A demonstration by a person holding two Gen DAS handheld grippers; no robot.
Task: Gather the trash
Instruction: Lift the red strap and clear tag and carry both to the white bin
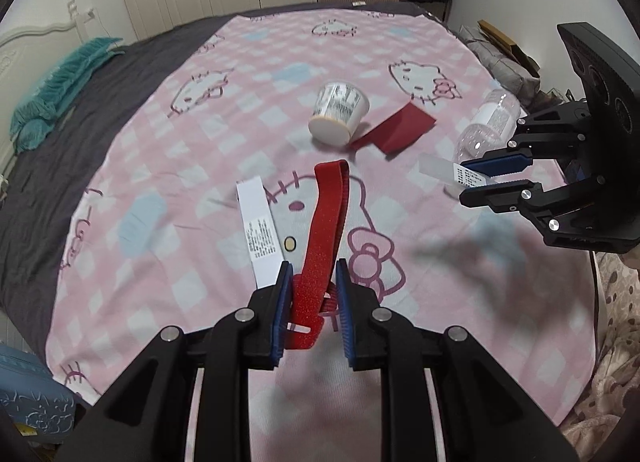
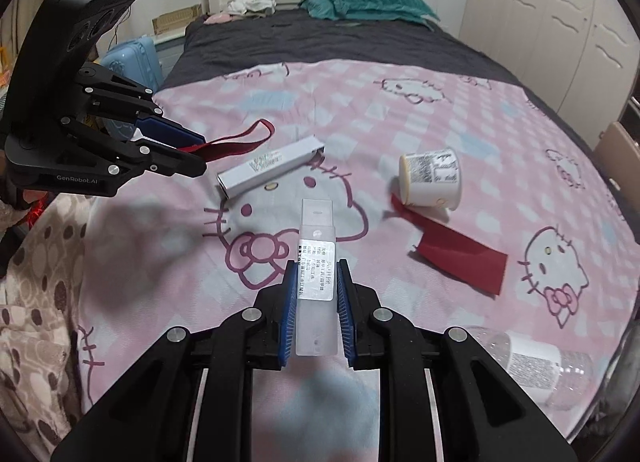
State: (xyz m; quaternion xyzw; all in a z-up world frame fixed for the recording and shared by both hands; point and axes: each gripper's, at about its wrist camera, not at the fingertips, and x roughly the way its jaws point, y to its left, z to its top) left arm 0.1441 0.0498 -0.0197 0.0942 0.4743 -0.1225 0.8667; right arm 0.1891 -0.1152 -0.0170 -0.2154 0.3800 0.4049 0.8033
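Observation:
My left gripper [image 1: 313,274] is shut on a red strap [image 1: 325,229] and holds it above the pink bedspread; it also shows in the right wrist view [image 2: 198,153] with the strap [image 2: 240,139] trailing from it. My right gripper [image 2: 317,274] is shut on a clear plastic package with a label [image 2: 316,258]; it shows in the left wrist view [image 1: 466,181] at the right. On the spread lie a white box [image 1: 258,227], a tipped paper cup [image 1: 338,111], a red paper piece [image 1: 394,127] and a clear bottle [image 1: 490,121].
The pink Hello Kitty spread [image 1: 200,181] covers a bed with a dark sheet [image 2: 320,41] and teal pillow [image 2: 360,1]. A light blue suitcase [image 2: 132,57] stands beside the bed. A spotted blanket [image 2: 36,262] lies at the bed's edge.

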